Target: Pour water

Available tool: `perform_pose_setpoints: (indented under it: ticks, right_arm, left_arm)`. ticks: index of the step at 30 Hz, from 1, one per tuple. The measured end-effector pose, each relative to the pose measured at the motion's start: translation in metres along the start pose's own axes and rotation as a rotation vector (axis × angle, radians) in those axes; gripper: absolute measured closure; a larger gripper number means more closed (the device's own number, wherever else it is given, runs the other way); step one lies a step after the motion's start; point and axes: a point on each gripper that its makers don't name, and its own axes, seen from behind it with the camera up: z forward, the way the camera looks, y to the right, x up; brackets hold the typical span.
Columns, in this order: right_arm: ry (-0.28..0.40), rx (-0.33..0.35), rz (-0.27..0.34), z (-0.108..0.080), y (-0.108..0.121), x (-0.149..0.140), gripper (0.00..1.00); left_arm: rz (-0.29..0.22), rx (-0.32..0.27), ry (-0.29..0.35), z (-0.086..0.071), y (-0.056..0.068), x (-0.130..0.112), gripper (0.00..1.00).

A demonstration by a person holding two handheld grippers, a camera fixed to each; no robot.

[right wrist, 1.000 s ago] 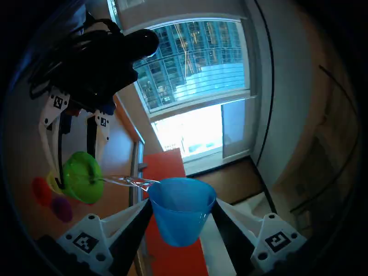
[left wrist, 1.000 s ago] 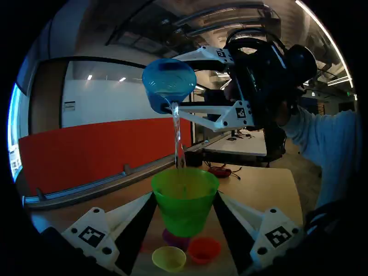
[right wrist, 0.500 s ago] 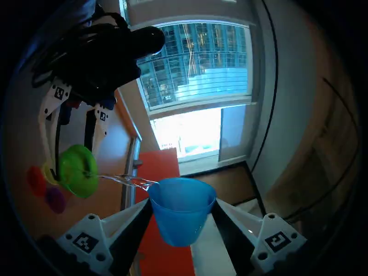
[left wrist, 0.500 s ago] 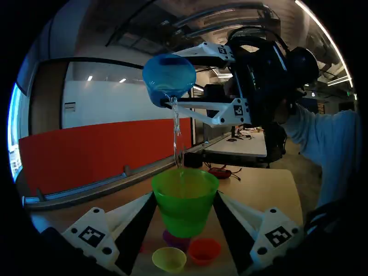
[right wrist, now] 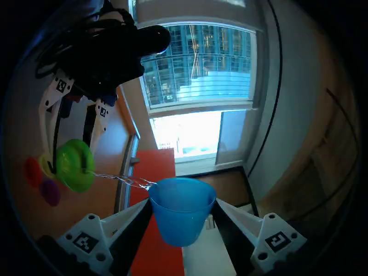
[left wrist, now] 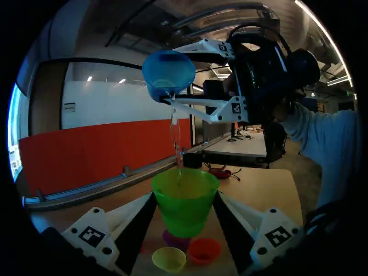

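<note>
Left gripper [left wrist: 185, 209] grips translucent green plastic cup [left wrist: 185, 193], lower centre | right gripper [right wrist: 182, 204] grips tilted blue plastic cup [left wrist: 168, 73], upper centre | thin water stream [left wrist: 175, 133] joins them | small purple cup [left wrist: 176, 240] half hidden behind green cup

No legible text; wall sign [left wrist: 70, 106] too small to read.

Yellow cup [left wrist: 169, 258], red cup [left wrist: 204, 250], orange wall [left wrist: 92, 152], window [right wrist: 202, 69]
</note>
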Motion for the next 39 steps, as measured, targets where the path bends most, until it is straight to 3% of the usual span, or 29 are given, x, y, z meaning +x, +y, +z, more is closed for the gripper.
perform_pose_setpoints:
  ticks: [39]
  right_arm:
    - [0.007,-0.044,-0.275,0.005,0.022,0.016,0.11]
  left_arm:
    - [-0.006,0.000,0.003,0.002,0.000,0.001,0.16]
